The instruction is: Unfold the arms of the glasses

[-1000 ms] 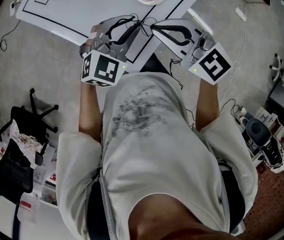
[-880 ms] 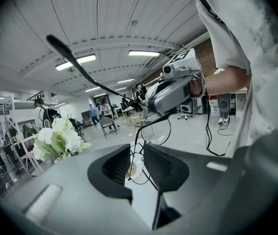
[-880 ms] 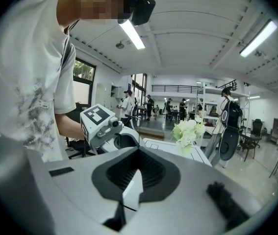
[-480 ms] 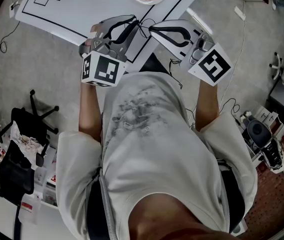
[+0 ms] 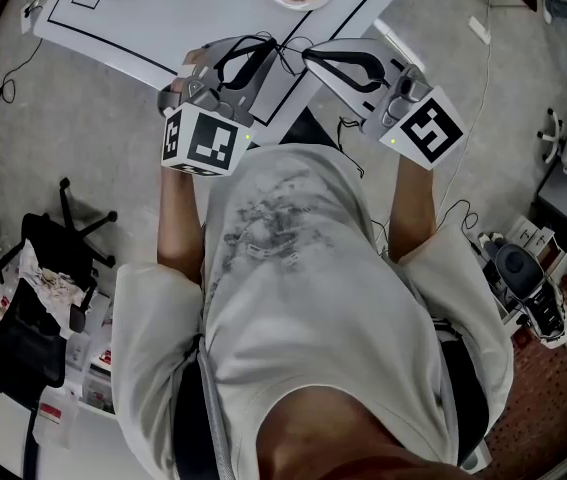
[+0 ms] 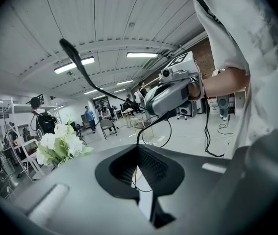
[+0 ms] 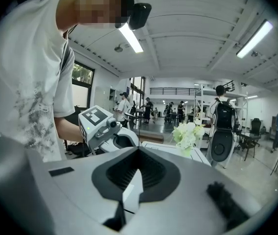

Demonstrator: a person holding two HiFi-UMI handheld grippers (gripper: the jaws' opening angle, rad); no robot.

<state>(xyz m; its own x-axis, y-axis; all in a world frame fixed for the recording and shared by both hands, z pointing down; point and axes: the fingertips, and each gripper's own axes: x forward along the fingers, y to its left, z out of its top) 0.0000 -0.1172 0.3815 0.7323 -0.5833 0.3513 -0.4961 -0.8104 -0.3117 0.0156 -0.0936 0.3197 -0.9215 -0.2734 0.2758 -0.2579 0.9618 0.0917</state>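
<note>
Above the white table [image 5: 163,13], left gripper [image 6: 139,153] and right gripper [image 7: 137,153], jaws closed, pinch thin black wire glasses [image 6: 156,131]: seemingly light, fragile; grip beside hinges.

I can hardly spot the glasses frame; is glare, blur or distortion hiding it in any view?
Left gripper view: heavy fisheye, dark corners, bright ceiling strips, yet the thin black wire-framed glasses read sharply above the left tool. Right gripper view: same distortion, frame seen edge-on, barely a line. Head view: even light, glasses tiny.
</note>
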